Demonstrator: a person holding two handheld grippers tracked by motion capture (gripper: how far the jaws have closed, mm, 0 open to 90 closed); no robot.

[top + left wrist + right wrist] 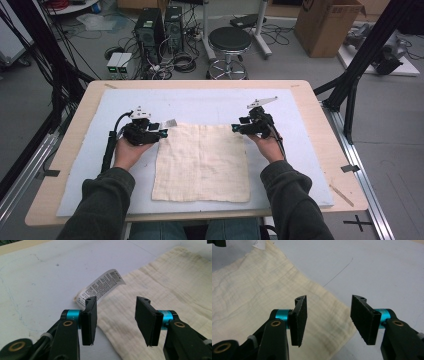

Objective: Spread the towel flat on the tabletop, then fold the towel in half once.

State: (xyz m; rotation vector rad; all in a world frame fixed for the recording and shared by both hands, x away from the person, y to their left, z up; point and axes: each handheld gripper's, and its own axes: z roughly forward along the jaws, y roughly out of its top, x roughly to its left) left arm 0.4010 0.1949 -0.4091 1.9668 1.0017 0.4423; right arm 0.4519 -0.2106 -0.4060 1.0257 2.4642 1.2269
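Note:
A cream cloth (201,161) lies flat and roughly square on the pale blue mat (210,102). My left gripper (161,131) is at the cloth's far left corner, jaws apart over the cloth (150,290), nothing pinched. A white care label (102,286) sticks up from that corner beside the left pad (90,320). My right gripper (235,128) is at the far right corner, jaws apart above the cloth's edge (257,295), with no fabric between the pads (364,320).
The mat covers a wooden table (320,130). Beyond the table's far edge stand a black stool (229,42), computer towers (157,30) with cables, and a cardboard box (327,22). Black frame posts (360,65) rise at both sides.

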